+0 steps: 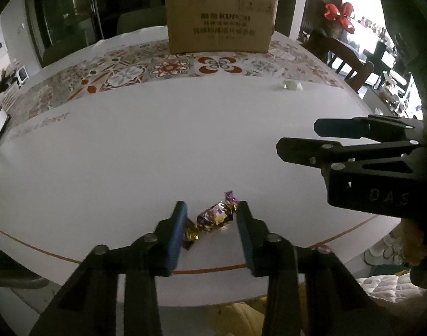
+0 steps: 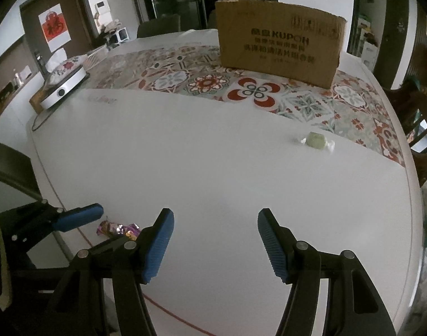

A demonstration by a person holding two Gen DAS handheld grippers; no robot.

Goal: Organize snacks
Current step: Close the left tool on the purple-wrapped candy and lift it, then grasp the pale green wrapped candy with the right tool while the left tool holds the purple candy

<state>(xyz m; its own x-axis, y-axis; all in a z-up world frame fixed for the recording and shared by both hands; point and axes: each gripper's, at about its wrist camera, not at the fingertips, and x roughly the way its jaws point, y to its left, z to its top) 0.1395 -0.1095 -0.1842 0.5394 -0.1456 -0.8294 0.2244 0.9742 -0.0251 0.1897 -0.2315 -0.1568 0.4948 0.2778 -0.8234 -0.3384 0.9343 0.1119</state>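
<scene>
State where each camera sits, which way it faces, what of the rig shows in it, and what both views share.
Left wrist: sits on the left gripper, looks down and forward over the white table; its pads flank the purple candy, and the right gripper shows at the right edge.
Right wrist: sits on the right gripper, faces the same way; its pads stand apart over bare table, and a left-gripper finger shows at the left.
Shared: purple candy, green candy, cardboard box, patterned runner.
</scene>
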